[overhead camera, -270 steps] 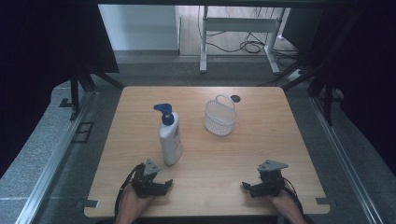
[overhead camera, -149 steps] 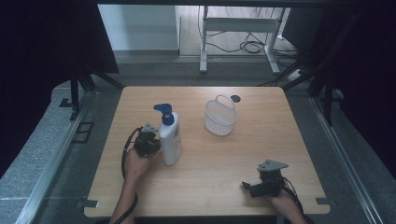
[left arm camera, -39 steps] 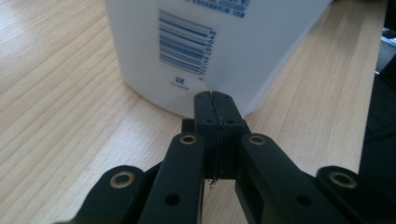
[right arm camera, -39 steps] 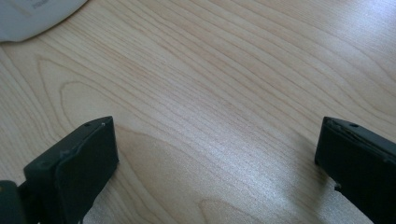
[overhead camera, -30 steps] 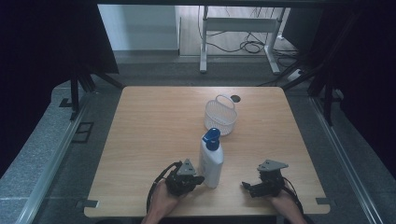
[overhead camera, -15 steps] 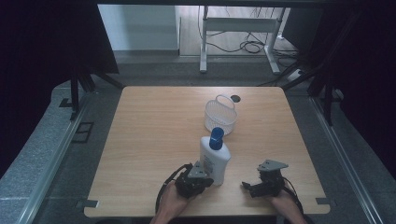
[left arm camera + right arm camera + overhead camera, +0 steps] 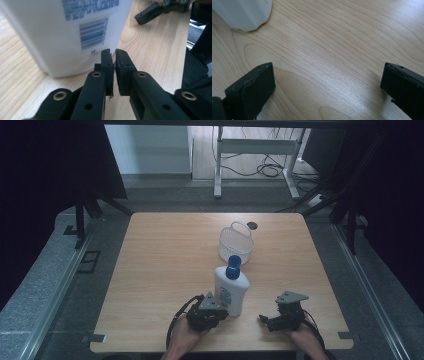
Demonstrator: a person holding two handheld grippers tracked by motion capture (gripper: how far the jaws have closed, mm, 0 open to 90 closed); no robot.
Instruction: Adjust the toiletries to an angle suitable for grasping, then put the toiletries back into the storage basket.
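— Where the high view is taken, what is seen on the wooden table (image 7: 165, 270)?

— A white lotion bottle (image 7: 231, 290) with a blue pump top is seen standing upright near the near edge, slightly right of the middle. A white mesh basket (image 7: 236, 244) with a hoop handle is set farther back, apart from the bottle. The left gripper (image 7: 212, 309) is held just left of the bottle's base, and the right gripper (image 7: 274, 321) is rested on the table to the right, apart from the bottle.

— What is added by the left gripper view?

— The bottle's (image 7: 67, 32) smooth white plastic wall is shown close up, with a blue printed barcode and blurred blue text. The left gripper's (image 7: 113, 53) black jaws are seen drawn almost together, a thin slit left between them, with nothing pinched; their tips lie just before the bottle's lower wall, and contact cannot be judged. The right gripper (image 7: 160, 8) is caught at the far right of that view, lying on the wood.

— And the right gripper view?

— The right gripper's (image 7: 328, 72) jaws are shown spread wide, blocky and matte black, with bare wood grain (image 7: 332, 45) between them. A rounded corner of the bottle (image 7: 244, 12) is glimpsed at the upper left, well clear of the jaws. The pale, glossy grain of the tabletop is revealed there far more finely than from above.
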